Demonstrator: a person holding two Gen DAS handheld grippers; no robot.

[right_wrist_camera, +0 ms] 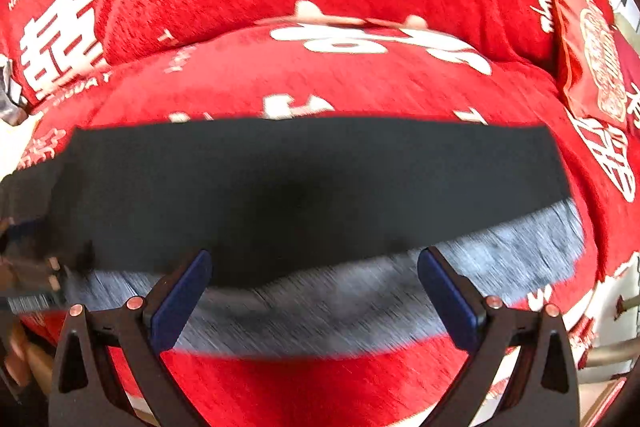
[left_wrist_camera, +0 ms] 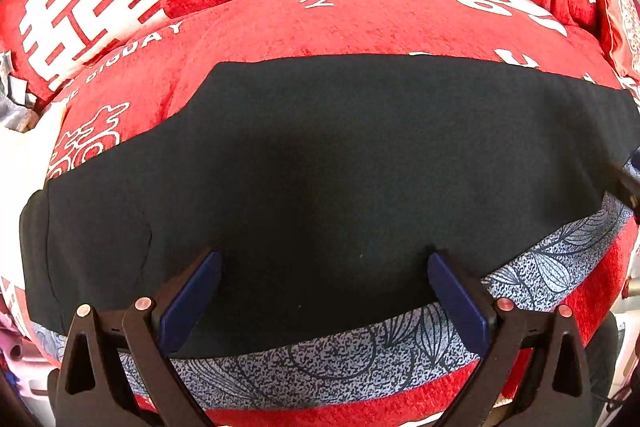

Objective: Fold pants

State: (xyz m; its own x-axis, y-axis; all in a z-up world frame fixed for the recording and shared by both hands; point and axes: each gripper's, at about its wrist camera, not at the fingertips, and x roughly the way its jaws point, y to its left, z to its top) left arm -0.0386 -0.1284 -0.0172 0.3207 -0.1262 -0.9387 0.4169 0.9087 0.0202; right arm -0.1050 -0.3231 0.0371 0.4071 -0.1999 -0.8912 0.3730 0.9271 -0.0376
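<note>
The pants (left_wrist_camera: 320, 163) lie flat as a dark band on the red sofa cushion (left_wrist_camera: 360, 23), their long axis running side to side across both grippers, so each gripper faces a long edge broadside, not an end. The left gripper (left_wrist_camera: 324, 303) is spread wide, holding nothing; its fingers sit over the near part of the dark cloth, and the patterned grey-blue strip (left_wrist_camera: 320, 367) of the garment runs just below and between them. The right gripper (right_wrist_camera: 314, 297) is also wide and empty, its fingertips about at the line where the dark cloth meets the same patterned strip (right_wrist_camera: 320, 311), though that view is smeared by motion, so whether it touches is unclear. The pants' right end (right_wrist_camera: 560, 163) lies ahead and to the right of the right gripper; the waist-like left end (left_wrist_camera: 36, 227) lies to the left of the left gripper. Judging by this, a fold across the length would have each gripper go sideways to its own end, each being nearer to that one.
</note>
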